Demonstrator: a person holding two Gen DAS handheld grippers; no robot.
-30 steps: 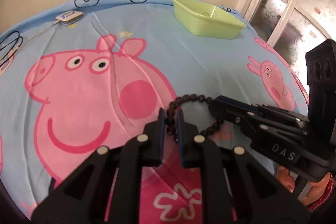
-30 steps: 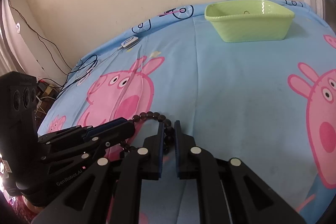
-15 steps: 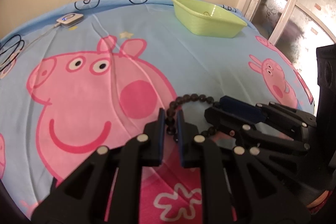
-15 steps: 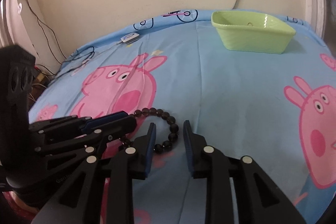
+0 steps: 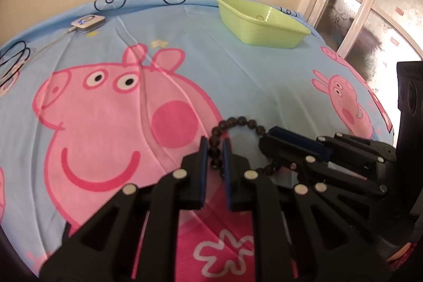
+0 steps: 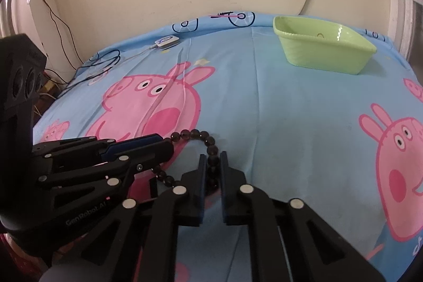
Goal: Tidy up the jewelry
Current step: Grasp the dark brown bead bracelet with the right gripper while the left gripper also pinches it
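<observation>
The left gripper stays clenched on the left side of the bracelet, a loop of dark beads lying on the sheet near its front edge. What has changed is on the other side: the right gripper, which half a second ago stood spread over the beads, has now closed on the right side of the loop, so both claws grip the same bracelet at once. That reads to me as a two-handed lift about to begin, with the beads stretched between them. Looking across from the left, a small white charger and its tangled cables sit at the far left edge, well apart from the work. The green basket waits at the far right, by the wall. Nothing lies between bracelet and basket, only open sheet; the one snag I foresee is the two grippers pulling against each other.
</observation>
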